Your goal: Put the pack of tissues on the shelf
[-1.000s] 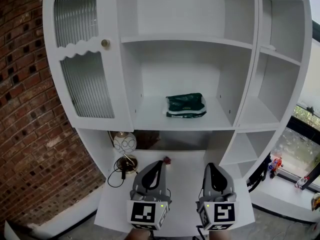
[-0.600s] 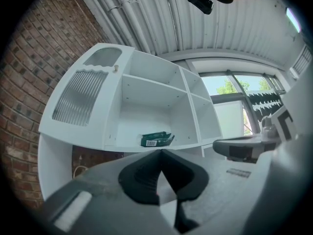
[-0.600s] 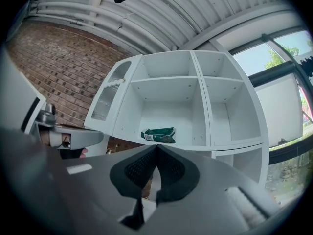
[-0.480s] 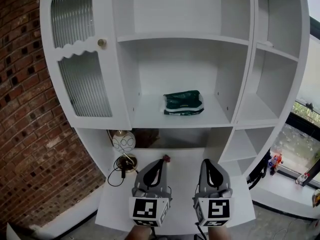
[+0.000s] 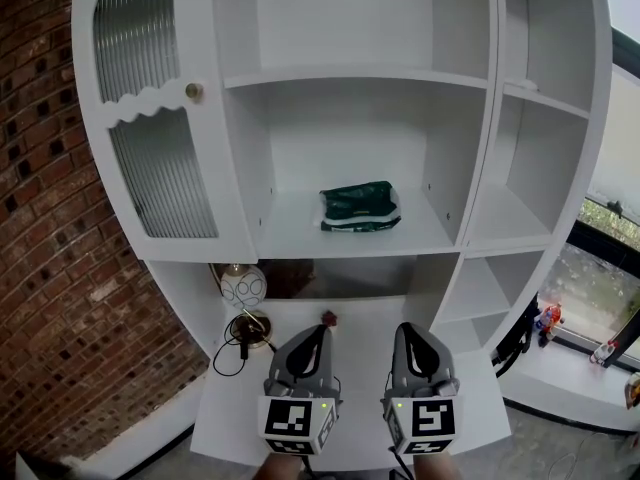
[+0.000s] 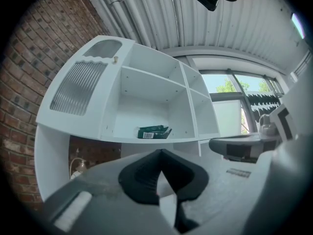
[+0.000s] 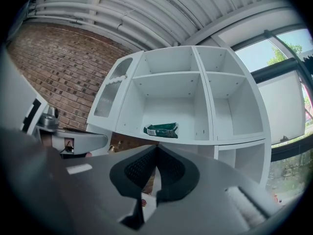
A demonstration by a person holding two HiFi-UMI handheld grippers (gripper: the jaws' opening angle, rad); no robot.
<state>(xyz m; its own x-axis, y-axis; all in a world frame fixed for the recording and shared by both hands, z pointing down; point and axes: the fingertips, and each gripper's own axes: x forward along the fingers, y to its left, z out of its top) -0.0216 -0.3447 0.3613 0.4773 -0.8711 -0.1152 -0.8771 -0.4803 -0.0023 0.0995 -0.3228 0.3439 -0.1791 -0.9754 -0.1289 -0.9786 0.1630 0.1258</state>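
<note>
The green pack of tissues (image 5: 358, 207) lies flat on the middle shelf (image 5: 290, 243) of the white cabinet; it also shows as a green pack (image 6: 153, 132) in the left gripper view and as a green pack (image 7: 162, 129) in the right gripper view. My left gripper (image 5: 318, 332) and right gripper (image 5: 405, 330) hover side by side low over the white bottom ledge (image 5: 358, 318), well below and in front of the pack. Both are shut with nothing between their jaws.
A round white lamp (image 5: 244, 288) with a black cord (image 5: 238, 340) sits at the ledge's left, a small red object (image 5: 328, 317) just ahead of the left gripper. A ribbed glass door (image 5: 160, 158) closes the left compartment. A brick wall (image 5: 60, 298) stands left, windows right.
The view has shifted slightly, so the cabinet and pack sit a little higher and further left. Both grippers stay shut, low in front, drawn back a bit.
</note>
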